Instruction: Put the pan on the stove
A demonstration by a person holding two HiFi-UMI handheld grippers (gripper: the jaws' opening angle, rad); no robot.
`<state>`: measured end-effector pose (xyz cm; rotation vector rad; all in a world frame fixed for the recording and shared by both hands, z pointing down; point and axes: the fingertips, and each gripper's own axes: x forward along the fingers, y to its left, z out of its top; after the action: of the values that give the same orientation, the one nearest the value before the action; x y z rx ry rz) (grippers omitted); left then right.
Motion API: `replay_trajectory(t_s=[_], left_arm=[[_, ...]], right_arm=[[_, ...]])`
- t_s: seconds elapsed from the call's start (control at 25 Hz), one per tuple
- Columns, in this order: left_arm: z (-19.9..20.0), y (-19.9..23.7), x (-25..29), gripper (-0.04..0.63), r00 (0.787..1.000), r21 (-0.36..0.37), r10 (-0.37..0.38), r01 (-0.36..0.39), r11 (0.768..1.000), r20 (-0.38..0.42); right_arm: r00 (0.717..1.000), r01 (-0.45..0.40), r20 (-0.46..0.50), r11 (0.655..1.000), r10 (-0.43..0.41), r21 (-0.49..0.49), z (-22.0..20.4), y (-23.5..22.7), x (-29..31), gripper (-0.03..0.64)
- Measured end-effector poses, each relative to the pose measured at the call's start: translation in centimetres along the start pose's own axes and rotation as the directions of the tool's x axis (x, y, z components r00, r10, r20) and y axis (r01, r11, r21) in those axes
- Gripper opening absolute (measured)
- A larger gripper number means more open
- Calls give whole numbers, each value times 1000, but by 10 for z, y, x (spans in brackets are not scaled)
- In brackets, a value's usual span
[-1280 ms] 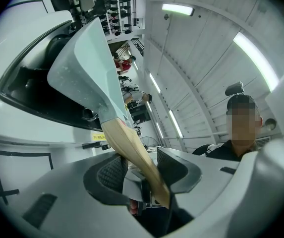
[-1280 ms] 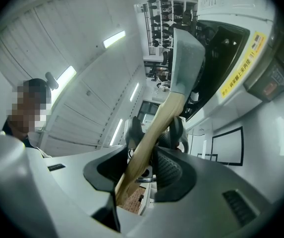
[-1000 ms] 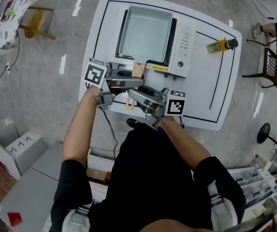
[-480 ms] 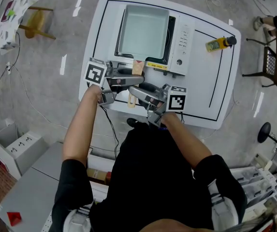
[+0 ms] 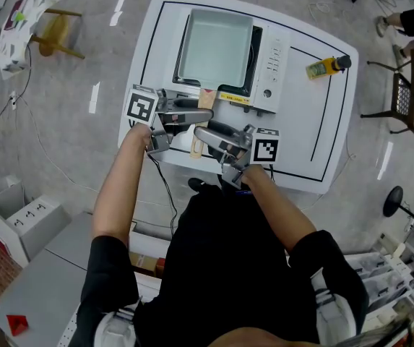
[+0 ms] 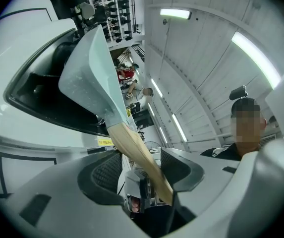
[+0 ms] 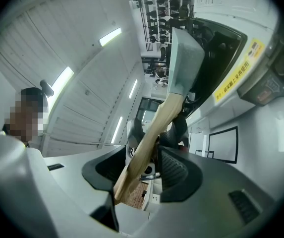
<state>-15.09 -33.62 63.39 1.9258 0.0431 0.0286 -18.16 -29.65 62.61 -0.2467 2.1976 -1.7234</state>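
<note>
A square pale-green pan sits on the black top of the white stove, with its wooden handle pointing toward me. My left gripper reaches in from the left and my right gripper from the right. Both straddle the handle. In the left gripper view the handle runs between the opening jaws of the left gripper, with a gap at one pad. In the right gripper view the handle lies loose between the opening jaws of the right gripper.
The stove stands on a white table with a black border line. A yellow bottle lies at the table's far right. A chair draped with cloth stands on the floor at the left, and white bins sit near my left side.
Both grippers stay at the handle and have shifted only slightly. The pan rests in the same place on the stove.
</note>
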Motion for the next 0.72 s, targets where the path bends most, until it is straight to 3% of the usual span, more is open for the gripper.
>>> replay_trajectory(t_s=[0.44,0.56,0.72], left_arm=[[3,5,-6,253,997,-26,39,-37,999,60],[-4,19,-19,258,993,-38,110,-108,993,47],[-3,28,-33,281,985,-91,145,-137,986,89]], right_arm=[[999,27,22,999,-27,22,2,0,-13,195],[999,27,24,999,-27,27,-1,3,-14,195],[999,29,25,999,-30,17,-2,5,-16,195]])
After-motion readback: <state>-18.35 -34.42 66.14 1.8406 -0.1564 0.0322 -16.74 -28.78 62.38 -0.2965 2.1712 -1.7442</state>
